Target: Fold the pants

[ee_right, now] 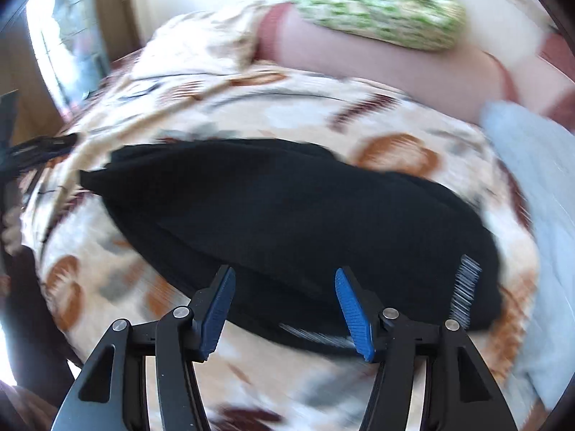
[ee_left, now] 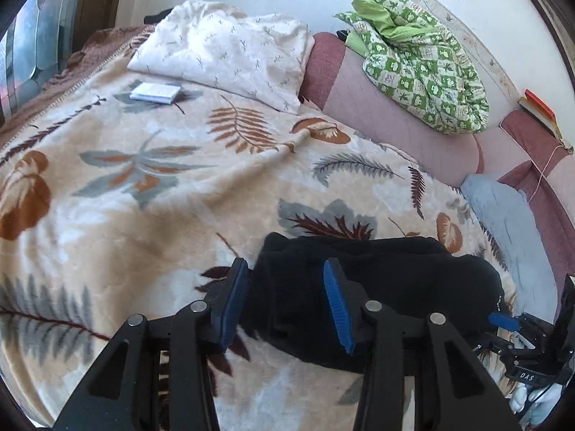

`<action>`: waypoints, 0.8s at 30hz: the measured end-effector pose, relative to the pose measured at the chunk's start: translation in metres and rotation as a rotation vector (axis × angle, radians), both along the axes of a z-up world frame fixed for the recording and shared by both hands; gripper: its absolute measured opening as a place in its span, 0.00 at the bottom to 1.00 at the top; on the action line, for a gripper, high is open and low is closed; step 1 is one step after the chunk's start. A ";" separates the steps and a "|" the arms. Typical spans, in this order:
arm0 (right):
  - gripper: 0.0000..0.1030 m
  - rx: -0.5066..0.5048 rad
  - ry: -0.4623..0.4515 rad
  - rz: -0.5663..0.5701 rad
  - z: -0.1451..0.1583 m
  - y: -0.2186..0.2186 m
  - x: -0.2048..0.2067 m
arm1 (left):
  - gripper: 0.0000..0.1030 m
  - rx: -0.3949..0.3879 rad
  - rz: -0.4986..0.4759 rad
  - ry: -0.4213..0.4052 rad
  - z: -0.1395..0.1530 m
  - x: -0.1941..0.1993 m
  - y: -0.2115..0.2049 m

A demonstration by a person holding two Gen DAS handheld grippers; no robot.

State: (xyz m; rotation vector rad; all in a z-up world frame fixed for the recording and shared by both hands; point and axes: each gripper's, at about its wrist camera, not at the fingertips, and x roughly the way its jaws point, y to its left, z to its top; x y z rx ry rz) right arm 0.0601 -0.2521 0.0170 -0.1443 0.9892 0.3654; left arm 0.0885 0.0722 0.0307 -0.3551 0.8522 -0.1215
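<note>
Left wrist view showed a leaf-patterned blanket (ee_left: 143, 197) covering the bed, with the black pants (ee_left: 377, 287) lying folded in a compact bundle on its near right part. A white pillow (ee_left: 222, 50) and a green checked cloth (ee_left: 424, 72) sat beyond. The left gripper (ee_left: 287, 305) hung over the pants' left edge, jaws wide, gripping nothing. The right gripper (ee_right: 285, 309), in a blurred frame, seemed likewise wide above the pants (ee_right: 287, 215)

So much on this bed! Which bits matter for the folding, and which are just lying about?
For the job: black pants, left gripper, right gripper.

Just lying about: leaf-print blanket, white pillow, green quilt, small white book, red-edged book, blue cloth.
</note>
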 end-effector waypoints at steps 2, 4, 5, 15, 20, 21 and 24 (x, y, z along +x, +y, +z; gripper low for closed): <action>0.49 -0.017 0.002 0.029 -0.008 0.028 0.012 | 0.41 -0.004 -0.018 0.022 -0.014 0.010 -0.008; 0.40 -0.015 0.031 0.026 -0.022 0.045 0.027 | 0.41 0.001 -0.020 0.042 -0.025 0.017 -0.010; 0.39 -0.014 0.044 0.011 -0.029 0.048 0.035 | 0.41 0.007 -0.016 0.055 -0.032 0.020 -0.009; 0.30 -0.077 0.237 -0.072 -0.058 0.029 0.023 | 0.44 -0.042 -0.039 0.077 -0.052 0.030 0.006; 0.30 -0.065 0.211 -0.127 -0.020 -0.021 -0.006 | 0.46 -0.016 -0.042 0.071 -0.052 0.028 0.004; 0.32 -0.048 0.170 -0.177 -0.008 -0.042 -0.011 | 0.46 -0.018 -0.040 0.071 -0.052 0.028 0.004; 0.42 -0.007 0.124 -0.367 0.010 -0.112 -0.021 | 0.47 -0.016 -0.037 0.071 -0.052 0.028 0.003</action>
